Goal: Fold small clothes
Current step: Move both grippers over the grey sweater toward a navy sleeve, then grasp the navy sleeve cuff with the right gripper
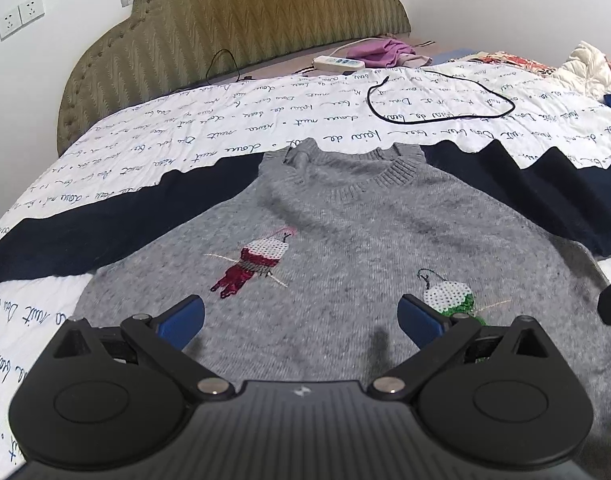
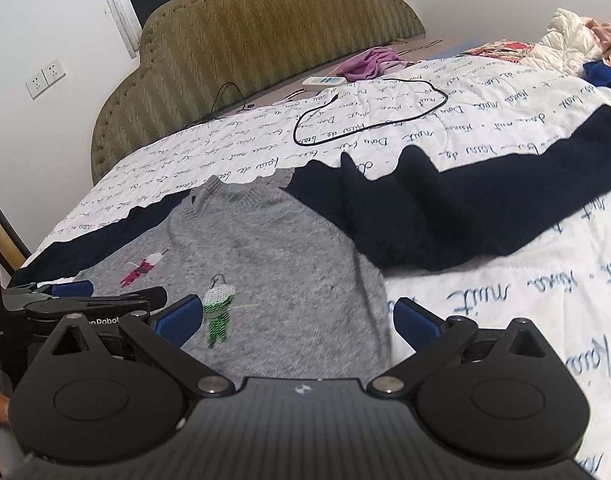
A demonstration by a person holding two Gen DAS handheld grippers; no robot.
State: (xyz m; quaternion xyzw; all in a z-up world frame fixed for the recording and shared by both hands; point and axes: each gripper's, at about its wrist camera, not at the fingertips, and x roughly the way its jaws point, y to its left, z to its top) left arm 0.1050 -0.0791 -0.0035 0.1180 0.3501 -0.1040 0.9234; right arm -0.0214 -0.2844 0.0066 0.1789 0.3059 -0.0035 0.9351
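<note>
A small grey knit sweater (image 1: pixel 345 240) with dark navy sleeves lies flat on the bed, collar away from me, both sleeves spread out sideways. It bears a red embroidered figure (image 1: pixel 257 264) and a green one (image 1: pixel 451 294). My left gripper (image 1: pixel 301 320) hovers open over the sweater's lower body, nothing between its blue pads. In the right wrist view the sweater (image 2: pixel 273 248) sits left of centre, its right navy sleeve (image 2: pixel 485 216) stretching right. My right gripper (image 2: pixel 297 322) is open above the sweater's lower right edge. The left gripper (image 2: pixel 77 300) shows at the left of that view.
The bed is covered by a white quilt (image 1: pixel 225 128) with blue handwriting print. A black cable (image 1: pixel 437 104) loops on it beyond the collar. A white power strip (image 1: pixel 339 63), purple cloth (image 1: pixel 381 50) and an olive padded headboard (image 1: pixel 233 32) lie farther back. Piled clothes (image 1: pixel 585 68) sit far right.
</note>
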